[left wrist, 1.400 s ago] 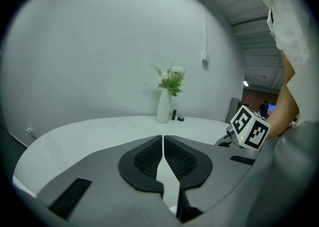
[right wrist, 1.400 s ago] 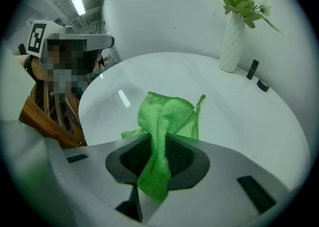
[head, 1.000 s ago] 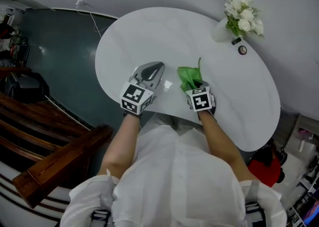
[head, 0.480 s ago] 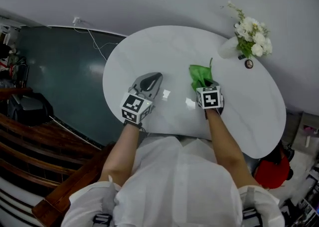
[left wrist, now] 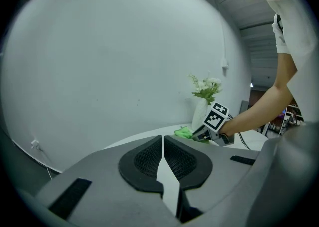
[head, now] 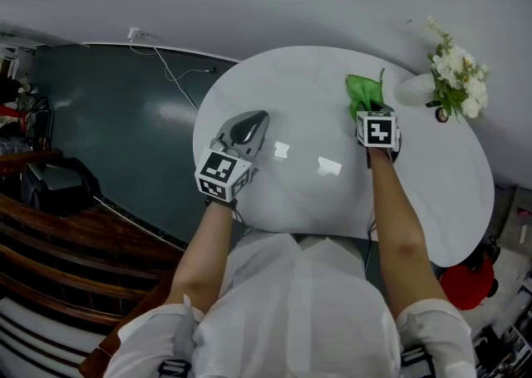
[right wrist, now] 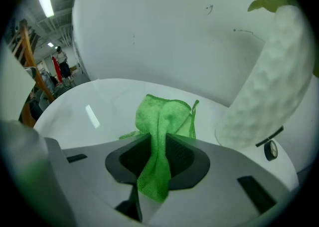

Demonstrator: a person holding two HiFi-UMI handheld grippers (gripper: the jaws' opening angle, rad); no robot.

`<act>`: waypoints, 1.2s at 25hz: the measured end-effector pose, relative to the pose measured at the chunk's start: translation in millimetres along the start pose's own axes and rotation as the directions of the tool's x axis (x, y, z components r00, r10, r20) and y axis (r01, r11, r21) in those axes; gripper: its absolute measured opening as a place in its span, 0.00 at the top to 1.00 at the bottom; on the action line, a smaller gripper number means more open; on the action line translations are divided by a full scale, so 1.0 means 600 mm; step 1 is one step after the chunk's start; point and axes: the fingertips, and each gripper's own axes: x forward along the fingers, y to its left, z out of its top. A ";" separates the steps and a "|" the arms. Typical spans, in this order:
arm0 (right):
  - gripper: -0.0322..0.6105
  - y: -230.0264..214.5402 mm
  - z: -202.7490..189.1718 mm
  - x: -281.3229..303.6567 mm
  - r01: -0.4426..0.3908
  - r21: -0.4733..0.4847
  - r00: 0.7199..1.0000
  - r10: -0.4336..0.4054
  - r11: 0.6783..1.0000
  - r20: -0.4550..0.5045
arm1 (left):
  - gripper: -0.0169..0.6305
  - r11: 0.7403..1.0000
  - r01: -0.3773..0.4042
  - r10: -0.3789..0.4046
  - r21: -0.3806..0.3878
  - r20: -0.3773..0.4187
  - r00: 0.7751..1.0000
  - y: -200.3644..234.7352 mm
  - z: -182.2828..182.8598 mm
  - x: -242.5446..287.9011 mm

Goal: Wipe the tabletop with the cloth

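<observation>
Wiping stroke: crumpled green microfibre cloth (right wrist: 164, 116) pinched in right gripper (head: 370, 110), laid on glossy white round tabletop (head: 291, 94) just beside white flower vase (head: 413, 90). Left gripper (head: 253, 119) empty, jaws together, well apart from vase. Best pressed flat, skirting vase.

White table (head: 291, 102): cloth (head: 361, 88) just ahead of the right claw (head: 371, 112), vase (head: 413, 90) and dial (head: 441, 114) to its right.

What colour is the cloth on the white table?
The cloth is bright green, seen best in the right gripper view.
</observation>
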 end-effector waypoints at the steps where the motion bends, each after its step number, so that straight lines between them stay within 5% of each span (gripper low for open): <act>1: 0.82 -0.001 0.010 0.007 0.007 -0.006 1.000 -0.007 1.000 -0.003 | 0.95 1.000 -0.004 0.004 0.005 0.004 1.000 0.010 0.003 -0.003; 8: 0.82 -0.017 0.077 0.047 0.054 -0.028 0.999 -0.054 0.998 -0.001 | 0.95 0.999 -0.029 0.029 0.042 0.004 1.000 0.063 0.004 -0.020; 16: 0.82 -0.012 0.120 0.069 0.137 0.029 0.990 -0.137 0.990 0.009 | 0.95 0.997 -0.071 0.071 0.000 0.005 0.997 0.120 -0.022 -0.054; 30: 0.82 0.203 0.185 0.115 0.057 0.000 0.997 -0.057 0.998 -0.045 | 0.95 0.996 -0.078 0.078 -0.045 0.006 0.997 0.191 -0.058 -0.118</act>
